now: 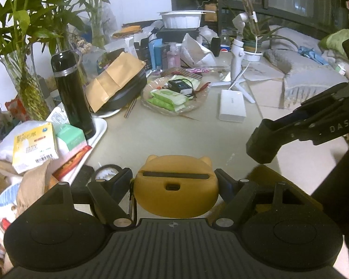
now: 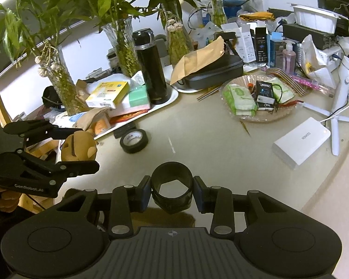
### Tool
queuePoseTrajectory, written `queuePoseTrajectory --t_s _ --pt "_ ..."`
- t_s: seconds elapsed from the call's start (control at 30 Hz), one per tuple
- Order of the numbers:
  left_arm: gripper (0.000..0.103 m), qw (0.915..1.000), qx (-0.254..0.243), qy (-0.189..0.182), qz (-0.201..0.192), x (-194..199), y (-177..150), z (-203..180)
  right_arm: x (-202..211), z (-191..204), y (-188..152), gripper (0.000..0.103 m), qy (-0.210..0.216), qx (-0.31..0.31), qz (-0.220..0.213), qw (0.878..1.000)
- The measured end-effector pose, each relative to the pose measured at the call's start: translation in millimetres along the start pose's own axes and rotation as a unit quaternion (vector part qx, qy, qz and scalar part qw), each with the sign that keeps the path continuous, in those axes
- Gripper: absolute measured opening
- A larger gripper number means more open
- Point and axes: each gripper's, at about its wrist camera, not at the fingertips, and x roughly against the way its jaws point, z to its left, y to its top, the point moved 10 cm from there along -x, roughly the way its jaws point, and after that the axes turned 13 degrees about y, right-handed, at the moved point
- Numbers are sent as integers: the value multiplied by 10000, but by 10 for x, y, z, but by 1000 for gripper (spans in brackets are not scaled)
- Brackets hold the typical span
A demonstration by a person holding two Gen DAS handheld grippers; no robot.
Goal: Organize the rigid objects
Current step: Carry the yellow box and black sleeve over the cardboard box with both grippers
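Observation:
My left gripper is shut on a tan bear-shaped case with two small ears, a slot and a port on its near side, held above the table. The left gripper and the bear case also show at the left of the right wrist view. My right gripper is shut on a black tape roll, squeezed slightly out of round. A second black tape roll lies flat on the table. The right gripper's finger shows at the right of the left wrist view.
A white tray holds a black flask and boxes. A glass dish holds wipes and a small black box. A white power bank, a gimbal tripod, vases with bamboo and a black case stand behind.

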Motion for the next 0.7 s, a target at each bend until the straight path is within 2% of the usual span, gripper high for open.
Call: queuePoseTrajectory --t_s 0.23,0.47,0.7 --pt "76 9997 89 -192 105 203 -92 -115 96 159 -113 41 78 75 56 9999" --pt "76 9989 129 -399 228 239 -185 -289 143 267 -206 41 111 75 115 9998" --pt "77 9951 413 -838 321 215 -223 -460 196 269 -310 41 107 -60 180 9998"
